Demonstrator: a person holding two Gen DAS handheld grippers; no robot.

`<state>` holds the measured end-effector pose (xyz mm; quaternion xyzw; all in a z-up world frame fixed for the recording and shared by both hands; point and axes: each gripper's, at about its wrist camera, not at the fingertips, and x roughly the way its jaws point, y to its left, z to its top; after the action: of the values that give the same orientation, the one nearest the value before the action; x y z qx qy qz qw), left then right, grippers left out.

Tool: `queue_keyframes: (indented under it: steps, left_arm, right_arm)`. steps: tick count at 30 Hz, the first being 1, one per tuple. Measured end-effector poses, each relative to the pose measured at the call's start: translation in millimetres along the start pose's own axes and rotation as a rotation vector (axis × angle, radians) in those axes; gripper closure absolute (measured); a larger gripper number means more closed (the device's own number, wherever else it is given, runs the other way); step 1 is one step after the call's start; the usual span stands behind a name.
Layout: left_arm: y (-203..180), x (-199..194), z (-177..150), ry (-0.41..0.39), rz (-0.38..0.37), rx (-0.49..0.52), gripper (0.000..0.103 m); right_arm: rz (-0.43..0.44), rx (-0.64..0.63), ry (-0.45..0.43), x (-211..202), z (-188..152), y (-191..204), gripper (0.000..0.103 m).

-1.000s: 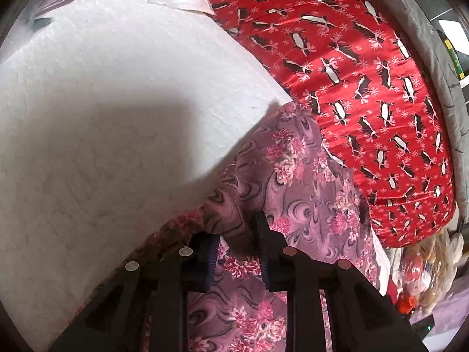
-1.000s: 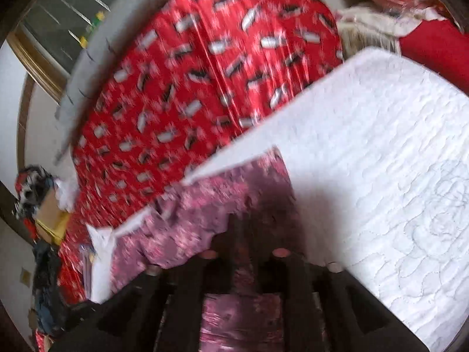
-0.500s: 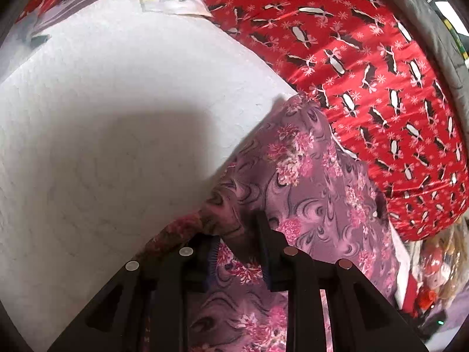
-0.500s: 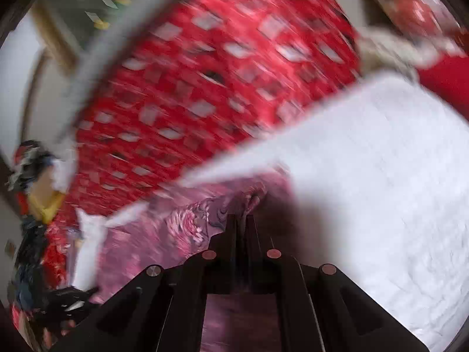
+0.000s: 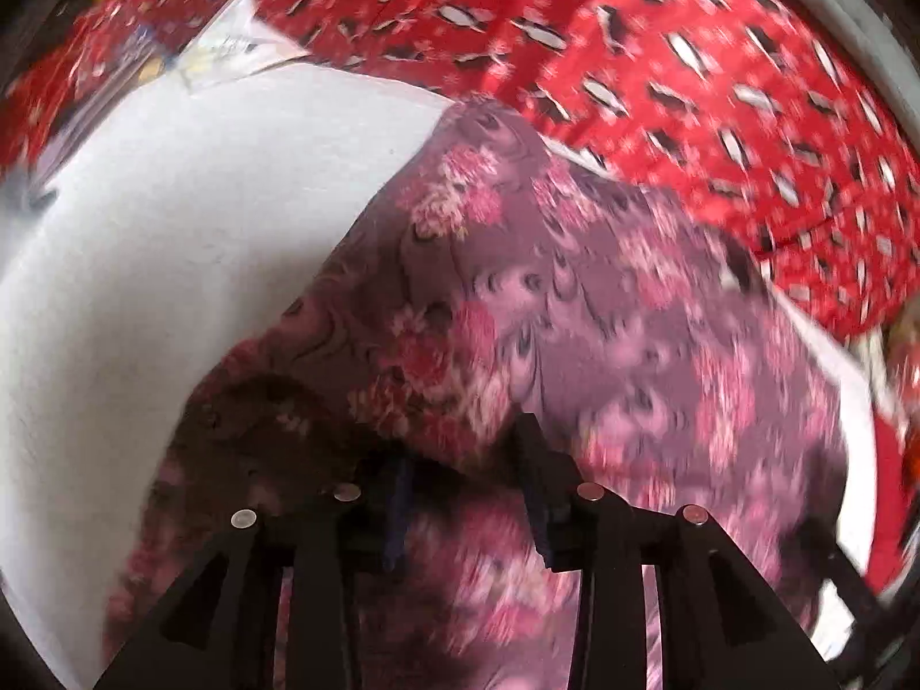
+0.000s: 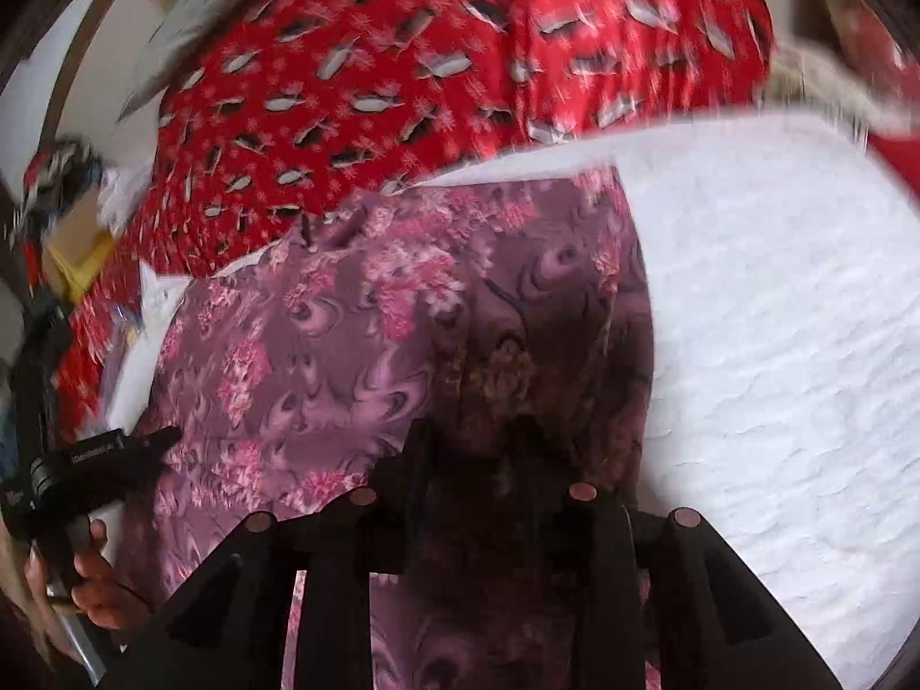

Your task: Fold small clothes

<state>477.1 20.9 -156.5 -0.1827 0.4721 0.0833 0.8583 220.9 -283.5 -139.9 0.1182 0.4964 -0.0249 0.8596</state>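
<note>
Left wrist view: left gripper (image 5: 466, 460) has its jaws spread wide, a fold of the purple floral garment (image 5: 575, 299) bunched between and over the fingers; can't tell if the pads actually press the cloth. Garment lies on the white quilted mat (image 5: 172, 218), far edge reaching the red patterned bedspread (image 5: 661, 57). Some papers (image 5: 230, 52) at the mat's far corner, blurred.

Right wrist view: right gripper (image 6: 471, 460) jaws also apart, hovering over the garment's (image 6: 322, 333) shadowed right side near its edge; cloth sits under and between the fingers, contact unclear, nothing visibly pinched. White mat (image 6: 776, 316) to the right, red bedspread (image 6: 431, 57) beyond. Person's left hand (image 6: 86, 575) at lower left, wrapped around the black handle of the other gripper unit (image 6: 98, 460), which rests at the garment's left edge. Motion blur throughout.
</note>
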Motion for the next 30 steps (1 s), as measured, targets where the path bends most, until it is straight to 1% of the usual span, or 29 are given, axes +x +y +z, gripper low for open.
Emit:
queue_keyframes:
  steps: [1,3,4,5,6,7,8,10,11,13,14,16,17,18,20,21,22,23,25,26,28,30]
  left_arm:
    - [3.4,-6.3,-3.8,0.021,-0.017,-0.001,0.069]
    - [19.0,-17.1,-17.5,0.121,-0.083,-0.033,0.069]
    - [24.7,-21.6,-22.1,0.154,-0.103,-0.028,0.069]
    - [33.7,-29.4,-31.9,0.191,-0.113,-0.014,0.069]
    - [43.9,-39.2,-42.7,0.215,-0.095,0.007,0.069]
    - [51.8,-45.4,-49.8,0.227,-0.076,0.025,0.069]
    - [64.4,-54.8,-60.7,0.242,-0.042,0.049,0.069]
    - [91.5,-70.7,-81.4,0.272,0.005,0.062,0.069]
    - [103.9,-76.7,-89.7,0.284,0.013,0.05,0.069]
    - [134.3,-93.4,-110.8,0.306,0.027,0.005,0.069]
    - [145.7,-99.8,-118.2,0.307,0.035,-0.016,0.069]
    - [168.1,-111.7,-133.0,0.31,0.041,-0.059,0.068]
    - [178.9,-117.0,-143.4,0.319,0.04,-0.077,0.067]
    - [187.5,-121.6,-154.6,0.331,0.034,-0.091,0.066]
    - [198.5,-126.1,-169.6,0.367,-0.004,-0.123,0.066]
    - [201.9,-127.0,-177.9,0.386,-0.035,-0.129,0.063]
    - [204.5,-126.8,-183.1,0.397,-0.05,-0.13,0.059]
    - [205.4,-126.5,-192.2,0.409,-0.067,-0.129,0.057]
    - [210.7,-126.0,-204.3,0.418,-0.082,-0.13,0.054]
    - [213.5,-125.6,-210.2,0.425,-0.084,-0.136,0.054]
    - [220.1,-123.0,-218.1,0.429,-0.086,-0.151,0.049]
    - [228.5,-121.5,-223.2,0.44,-0.108,-0.182,0.047]
  right_arm:
    - [0.014,-0.039,0.064,-3.2,-4.3,3.7,0.067]
    - [-0.002,-0.113,0.116,-14.1,-18.2,8.4,0.067]
    - [-0.001,-0.149,0.175,-21.9,-30.8,8.7,0.065]
    - [0.005,-0.162,0.222,-27.2,-40.2,8.3,0.061]
    - [0.006,-0.175,0.263,-33.5,-52.2,8.1,0.06]
    - [-0.003,-0.196,0.3,-43.9,-71.7,4.7,0.06]
    - [-0.007,-0.212,0.313,-51.6,-84.0,2.3,0.06]
    - [-0.013,-0.229,0.325,-75.0,-118.7,-7.3,0.059]
    - [-0.012,-0.224,0.324,-81.8,-126.8,-11.2,0.058]
    - [0.001,-0.183,0.31,-103.7,-157.0,-27.6,0.053]
    - [0.006,-0.165,0.304,-109.9,-163.6,-32.0,0.05]
    - [0.018,-0.124,0.291,-122.6,-187.6,-46.5,0.049]
    - [0.025,-0.106,0.292,-126.0,-189.5,-42.5,0.048]
    - [0.039,-0.08,0.295,-129.0,-199.8,-48.8,0.048]
    - [0.057,-0.037,0.302,-129.6,-212.0,-53.2,0.048]
    - [0.063,-0.02,0.304,-129.7,-217.7,-52.5,0.048]
    - [0.079,0.006,0.305,-129.8,-225.6,-55.4,0.048]
    - [0.097,0.025,0.307,-130.4,-231.0,-56.1,0.047]
    - [0.132,0.055,0.311,-127.0,-239.5,-52.2,0.047]
    - [0.148,0.062,0.315,-126.1,-243.7,-50.7,0.047]
    - [0.163,0.048,0.323,-122.7,-249.4,-43.1,0.047]
    - [0.148,0.005,0.316,-123.1,-254.0,-33.1,0.046]
